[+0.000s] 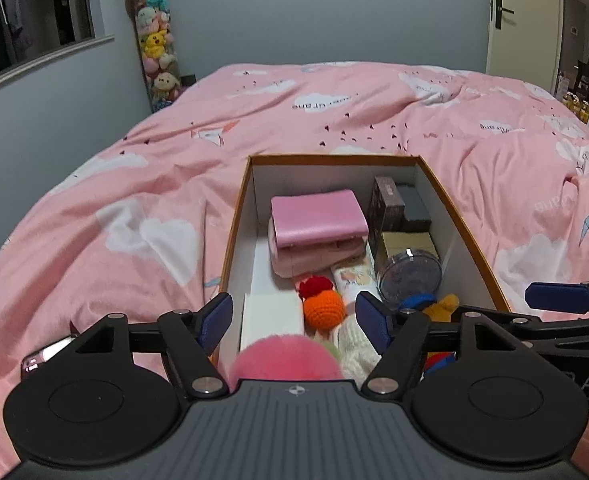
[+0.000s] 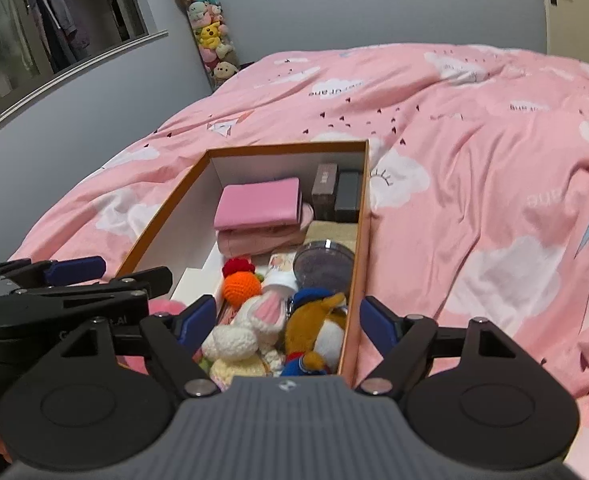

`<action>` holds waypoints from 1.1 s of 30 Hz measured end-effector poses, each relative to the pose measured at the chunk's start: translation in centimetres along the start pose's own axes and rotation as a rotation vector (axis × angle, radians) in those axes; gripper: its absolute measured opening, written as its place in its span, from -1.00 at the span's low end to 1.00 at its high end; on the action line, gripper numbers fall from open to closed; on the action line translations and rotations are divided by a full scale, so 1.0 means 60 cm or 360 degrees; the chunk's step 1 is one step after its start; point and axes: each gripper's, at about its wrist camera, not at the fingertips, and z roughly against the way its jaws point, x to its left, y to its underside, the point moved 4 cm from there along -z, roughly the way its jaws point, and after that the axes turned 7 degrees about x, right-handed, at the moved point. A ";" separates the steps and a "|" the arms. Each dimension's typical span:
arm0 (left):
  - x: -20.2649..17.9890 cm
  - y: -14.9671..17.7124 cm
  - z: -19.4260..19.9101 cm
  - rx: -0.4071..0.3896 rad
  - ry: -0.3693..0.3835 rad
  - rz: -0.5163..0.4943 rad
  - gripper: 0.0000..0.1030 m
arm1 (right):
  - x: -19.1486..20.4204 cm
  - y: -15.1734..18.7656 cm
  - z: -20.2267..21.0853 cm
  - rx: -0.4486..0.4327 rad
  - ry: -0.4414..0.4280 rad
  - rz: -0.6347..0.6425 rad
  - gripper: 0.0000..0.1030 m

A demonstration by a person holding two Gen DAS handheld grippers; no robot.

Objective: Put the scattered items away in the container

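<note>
Jaws of both grippers, left (image 1: 296, 320) and right (image 2: 290, 322), stand released, tilted down over the box (image 2: 358, 248) on the bed (nothing gripped). Only the right view shows the crocheted rabbit (image 2: 250, 328) between them.

A: Left tongs (image 1: 296, 316): black linkage arms, blue pads, silver rivets noted.
B: Right tongs (image 2: 288, 322): the same; ribbed grey housing, round black discs recorded.
</note>
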 end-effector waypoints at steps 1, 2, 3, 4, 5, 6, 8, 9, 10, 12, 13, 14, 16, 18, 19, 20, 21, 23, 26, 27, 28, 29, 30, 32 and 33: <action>-0.002 0.001 -0.002 0.0005 -0.0004 -0.0002 0.56 | -0.001 0.001 -0.001 0.0007 0.0001 -0.0006 0.59; -0.003 0.002 -0.002 0.0008 -0.0013 -0.0006 0.56 | -0.001 0.003 -0.001 0.0012 0.0006 -0.0008 0.59; -0.005 0.003 -0.003 0.0011 -0.0023 -0.0011 0.56 | -0.001 0.004 -0.001 0.0014 0.0014 -0.0005 0.59; -0.006 0.003 -0.004 0.0018 -0.0032 -0.0018 0.56 | -0.001 0.006 -0.001 0.0018 0.0021 -0.0004 0.59; -0.007 0.003 -0.006 0.0026 -0.0037 -0.0023 0.56 | -0.002 0.007 -0.002 0.0026 0.0028 -0.0007 0.59; -0.008 0.003 -0.007 0.0036 -0.0040 -0.0026 0.56 | -0.003 0.008 -0.004 0.0034 0.0032 -0.0012 0.59; -0.010 0.004 -0.012 0.0056 -0.0042 -0.0036 0.56 | -0.006 0.009 -0.007 0.0051 0.0033 -0.0022 0.59; -0.012 0.004 -0.014 0.0067 -0.0043 -0.0043 0.56 | -0.007 0.010 -0.009 0.0059 0.0033 -0.0027 0.59; -0.012 0.004 -0.016 0.0076 -0.0045 -0.0048 0.56 | -0.008 0.011 -0.010 0.0067 0.0035 -0.0031 0.59; -0.014 0.003 -0.020 0.0095 -0.0042 -0.0057 0.56 | -0.010 0.011 -0.013 0.0079 0.0041 -0.0036 0.59; -0.014 0.003 -0.022 0.0104 -0.0036 -0.0058 0.56 | -0.010 0.011 -0.014 0.0083 0.0042 -0.0039 0.59; -0.015 0.003 -0.025 0.0114 -0.0031 -0.0058 0.56 | -0.012 0.012 -0.016 0.0087 0.0044 -0.0043 0.60; -0.016 0.002 -0.031 0.0137 -0.0020 -0.0064 0.56 | -0.015 0.011 -0.020 0.0096 0.0050 -0.0051 0.60; -0.018 0.000 -0.038 0.0154 -0.0012 -0.0079 0.56 | -0.018 0.011 -0.023 0.0103 0.0060 -0.0060 0.60; -0.020 -0.001 -0.041 0.0158 -0.0012 -0.0083 0.56 | -0.019 0.010 -0.024 0.0106 0.0065 -0.0066 0.60; -0.021 -0.001 -0.043 0.0162 -0.0012 -0.0088 0.56 | -0.020 0.010 -0.026 0.0109 0.0070 -0.0072 0.60; -0.022 -0.002 -0.045 0.0167 -0.0011 -0.0093 0.56 | -0.022 0.010 -0.027 0.0110 0.0073 -0.0076 0.60; -0.024 -0.003 -0.050 0.0179 -0.0009 -0.0100 0.56 | -0.025 0.010 -0.030 0.0116 0.0077 -0.0085 0.60; -0.026 -0.005 -0.055 0.0195 -0.0013 -0.0108 0.56 | -0.028 0.010 -0.035 0.0126 0.0081 -0.0097 0.60; -0.026 -0.005 -0.057 0.0196 -0.0015 -0.0111 0.56 | -0.028 0.009 -0.036 0.0127 0.0082 -0.0100 0.60; -0.027 -0.006 -0.058 0.0197 -0.0017 -0.0113 0.56 | -0.028 0.009 -0.037 0.0128 0.0085 -0.0101 0.60; -0.027 -0.006 -0.059 0.0199 -0.0018 -0.0114 0.56 | -0.029 0.008 -0.038 0.0130 0.0087 -0.0102 0.60; -0.027 -0.006 -0.060 0.0202 -0.0018 -0.0115 0.56 | -0.029 0.008 -0.039 0.0132 0.0088 -0.0104 0.60; -0.027 -0.005 -0.061 0.0207 -0.0016 -0.0114 0.56 | -0.030 0.008 -0.040 0.0135 0.0090 -0.0106 0.60; -0.027 -0.006 -0.062 0.0210 -0.0015 -0.0114 0.56 | -0.030 0.008 -0.040 0.0137 0.0090 -0.0107 0.60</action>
